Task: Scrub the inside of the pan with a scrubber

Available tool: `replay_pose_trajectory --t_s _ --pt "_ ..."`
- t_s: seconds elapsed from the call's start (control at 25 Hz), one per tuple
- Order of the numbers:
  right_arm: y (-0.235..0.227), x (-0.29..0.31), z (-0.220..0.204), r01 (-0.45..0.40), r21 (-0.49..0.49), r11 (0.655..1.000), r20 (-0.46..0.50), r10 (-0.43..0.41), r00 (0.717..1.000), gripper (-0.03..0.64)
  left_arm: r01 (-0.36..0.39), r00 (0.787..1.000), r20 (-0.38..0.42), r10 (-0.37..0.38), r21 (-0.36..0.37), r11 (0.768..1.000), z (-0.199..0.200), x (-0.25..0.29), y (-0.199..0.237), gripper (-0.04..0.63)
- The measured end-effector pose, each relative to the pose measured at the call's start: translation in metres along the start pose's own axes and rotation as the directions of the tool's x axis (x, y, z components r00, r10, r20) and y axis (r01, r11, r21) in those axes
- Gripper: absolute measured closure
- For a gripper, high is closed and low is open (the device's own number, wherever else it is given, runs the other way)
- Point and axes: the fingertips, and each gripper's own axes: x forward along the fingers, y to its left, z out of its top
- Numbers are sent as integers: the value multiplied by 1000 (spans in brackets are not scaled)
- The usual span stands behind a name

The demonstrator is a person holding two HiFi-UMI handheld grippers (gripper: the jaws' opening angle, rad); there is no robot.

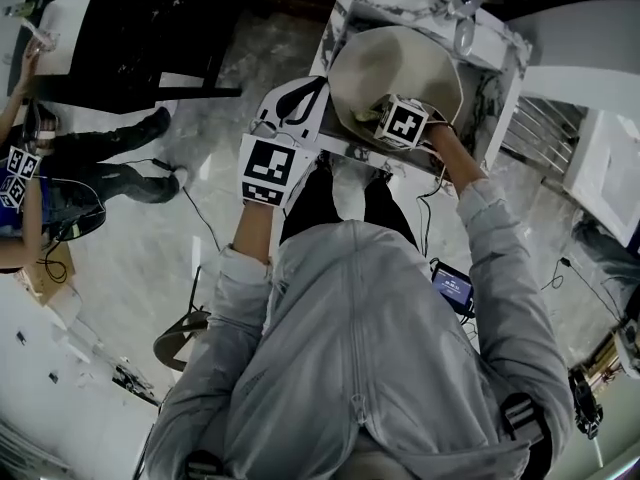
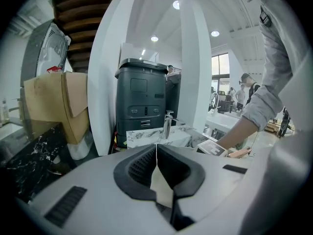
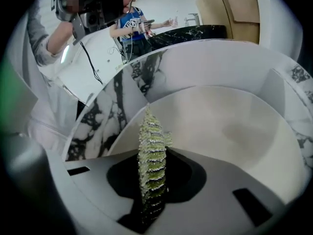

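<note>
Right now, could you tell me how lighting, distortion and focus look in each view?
Head view: heavy fisheye bending, dim, yet the pan reads clearly. Left gripper view: ceiling lights and window glare, black vignetted corners. Right gripper view: scrubber crisp in the tongs of the right gripper, pan wall pale and soft.

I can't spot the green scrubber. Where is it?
In the right gripper view, the scrubber is pinched upright in the right tongs, over the inside of the cream pan.
</note>
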Motion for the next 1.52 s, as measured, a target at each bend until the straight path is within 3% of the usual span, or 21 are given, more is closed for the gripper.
replay_pose_trajectory --t_s 0.16,0.4,0.68,0.84,0.92,1.0,1.04,1.08,1.16,1.24,1.36,1.52 --pt "17 -11 -7 -131 33 991 -22 132 991 534 -10 1000 13 10 7 1000 9 0 -3 572" --pt "40 -39 -12 -313 37 949 -46 315 948 534 -29 999 24 29 -6 1000 10 -3 -3 572" --pt "55 -74 -9 -404 -15 915 -74 402 913 534 -21 999 42 21 -17 1000 15 -3 -11 572" --pt "54 -94 7 -427 -34 903 -20 427 904 534 -24 999 44 25 -16 1000 16 -3 -9 571" --pt "37 -101 22 -332 -64 941 51 335 941 534 -27 999 47 28 -15 1000 17 -3 -8 571" --pt "2 -108 37 -111 -98 989 137 124 983 534 -29 998 46 30 -15 999 18 -3 -8 572" --pt "-19 -112 42 31 -112 993 173 -11 985 534 -30 999 45 30 -15 999 18 -3 -8 571" --pt "-40 -117 46 171 -121 978 200 -145 969 534 -31 999 42 31 -16 999 18 -3 -8 572" --pt "-75 -130 50 402 -139 905 226 -366 903 534 -35 999 34 35 -16 999 17 -4 -7 572" --pt "-100 -140 49 548 -167 820 224 -510 831 534 -40 999 24 41 -18 999 14 -5 -5 572" --pt "-126 -144 42 664 -197 721 195 -635 747 534 -42 999 12 42 -26 999 7 -4 -1 572" --pt "-152 -137 22 750 -223 623 116 -747 655 534 -46 999 -19 45 -34 998 -5 -3 2 571"
